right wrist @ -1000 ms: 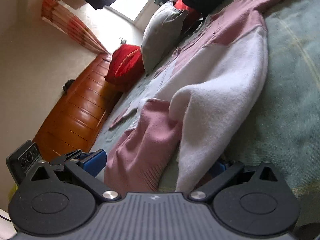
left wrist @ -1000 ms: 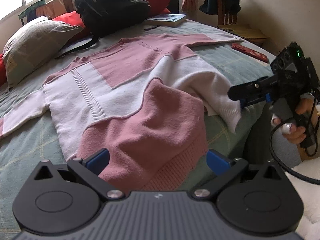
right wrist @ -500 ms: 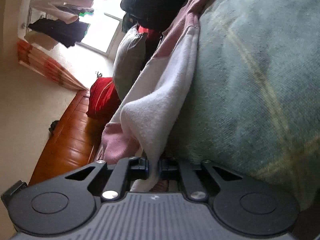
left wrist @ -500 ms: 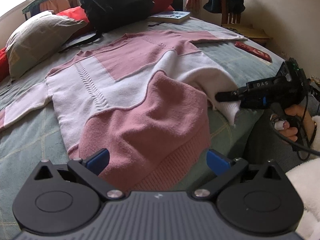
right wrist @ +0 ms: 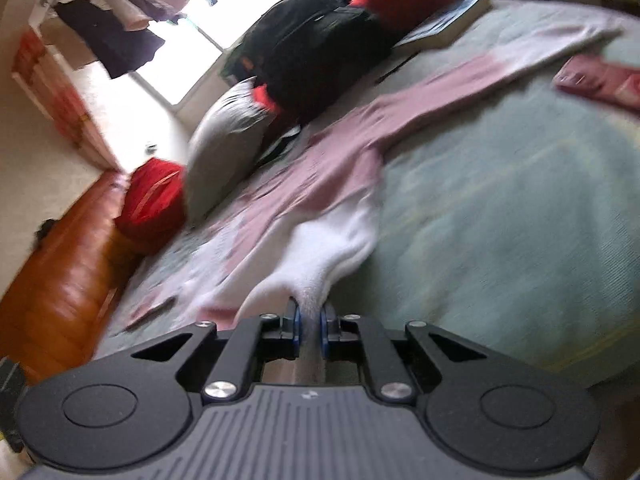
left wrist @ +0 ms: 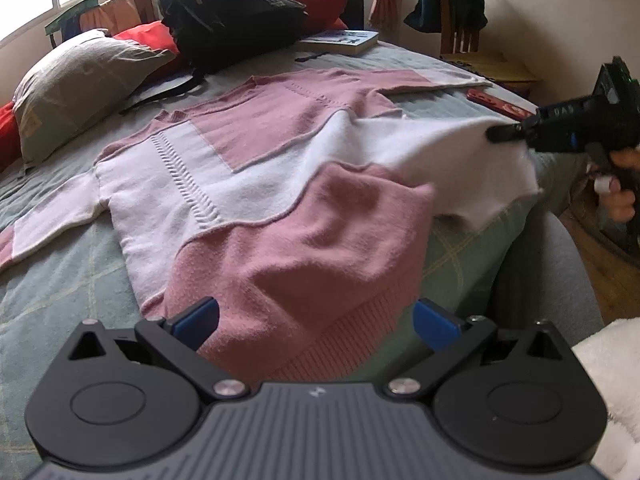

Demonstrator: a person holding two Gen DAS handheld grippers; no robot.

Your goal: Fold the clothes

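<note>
Pink-and-white sweater [left wrist: 256, 184] is lying spread on the green bedspread [left wrist: 60, 280], neck toward the far pillows, hem toward the near edge. One sleeve is stretching out to the far right, the other trailing off to the left.

Right gripper [right wrist: 309, 322] is clenching a white corner of the sweater; in its own view the cloth is bunching between the blue pads [right wrist: 296, 320]. From the left wrist view, that corner is being held up off the bed at the right, with the fabric drawn taut toward the body of the garment.

Left gripper [left wrist: 316, 316] is hovering with jaws wide apart over the pink ribbed hem, grasping nothing. Whether the pads are touching the knit, I cannot tell.

Risks, as I judge them:
- The pinch is taking only a small tuft near the edge. A hard pull could be slipping it free, dropping the corner back.
- With the near hem unpinned, dragging the corner across could be sliding the whole sweater and wrinkling the pink panel, already humped.
- The red flat object [left wrist: 500, 104] on the far right is lying just beside the right sleeve; a sweep could be knocking it off the bed.

Containers: a black backpack [left wrist: 228, 8] is sitting at the far end beside a grey pillow [left wrist: 80, 80] and a book [left wrist: 344, 40]. Contents not visible.
</note>
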